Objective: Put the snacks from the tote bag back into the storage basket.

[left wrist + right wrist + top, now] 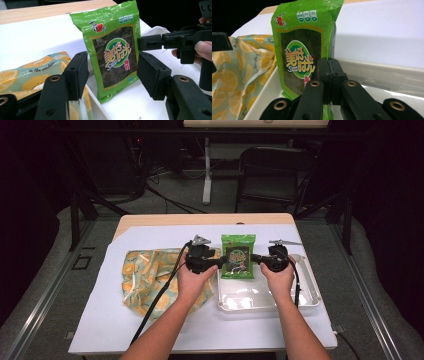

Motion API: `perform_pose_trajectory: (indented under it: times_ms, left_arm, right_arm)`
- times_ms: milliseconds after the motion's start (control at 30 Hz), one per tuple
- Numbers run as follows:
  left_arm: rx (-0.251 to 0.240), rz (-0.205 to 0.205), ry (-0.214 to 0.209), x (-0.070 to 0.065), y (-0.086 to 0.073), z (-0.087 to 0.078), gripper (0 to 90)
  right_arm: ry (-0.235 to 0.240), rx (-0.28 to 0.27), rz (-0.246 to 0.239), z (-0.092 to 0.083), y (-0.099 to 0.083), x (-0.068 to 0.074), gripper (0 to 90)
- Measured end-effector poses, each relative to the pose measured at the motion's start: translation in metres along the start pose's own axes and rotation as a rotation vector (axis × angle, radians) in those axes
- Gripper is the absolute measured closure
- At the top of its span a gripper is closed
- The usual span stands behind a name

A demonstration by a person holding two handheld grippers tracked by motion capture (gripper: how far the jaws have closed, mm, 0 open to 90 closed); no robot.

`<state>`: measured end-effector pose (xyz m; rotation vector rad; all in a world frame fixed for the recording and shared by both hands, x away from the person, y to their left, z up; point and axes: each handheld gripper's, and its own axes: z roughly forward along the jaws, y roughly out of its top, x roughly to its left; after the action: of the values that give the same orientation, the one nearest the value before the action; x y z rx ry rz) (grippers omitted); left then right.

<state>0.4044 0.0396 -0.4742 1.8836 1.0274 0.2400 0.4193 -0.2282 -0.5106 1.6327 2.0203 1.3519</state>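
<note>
A green seaweed snack packet [238, 256] [112, 47] [299, 47] stands upright over the far left corner of a clear plastic tray [270, 302]. My right gripper [255, 258] [329, 68] comes from the packet's right and is shut on its side edge. In the left gripper view the right gripper [162, 41] shows pinching that edge. My left gripper [220, 262] [113, 75] is open at the packet's left side. One of its pads stands on each side of the packet's lower part, and neither touches it.
A lemon-print fabric bag [145, 275] [27, 75] [239, 75] lies flat to the left of the tray. A white sheet [150, 325] covers the wooden table [200, 219]. Beyond the table stand a dark chair [270, 170] and a white stand leg [207, 170].
</note>
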Motion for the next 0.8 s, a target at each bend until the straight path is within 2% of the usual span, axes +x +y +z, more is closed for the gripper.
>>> perform_pose_trajectory:
  times_ms: [133, 600, 800]
  left_arm:
    - [0.007, 0.002, 0.0, 0.0, 0.0, -0.001, 42.4]
    - [0.025, 0.014, 0.004, 0.002, -0.001, -0.006, 42.2]
    - [0.011, 0.01, 0.002, 0.004, -0.001, -0.009, 42.2]
  right_arm:
    - [-0.012, 0.003, 0.002, 0.003, 0.0, -0.001, 90.0]
    - [-0.056, -0.004, 0.056, 0.015, -0.001, -0.003, 89.8]
    - [-0.071, -0.007, 0.078, 0.018, -0.001, -0.001, 89.8]
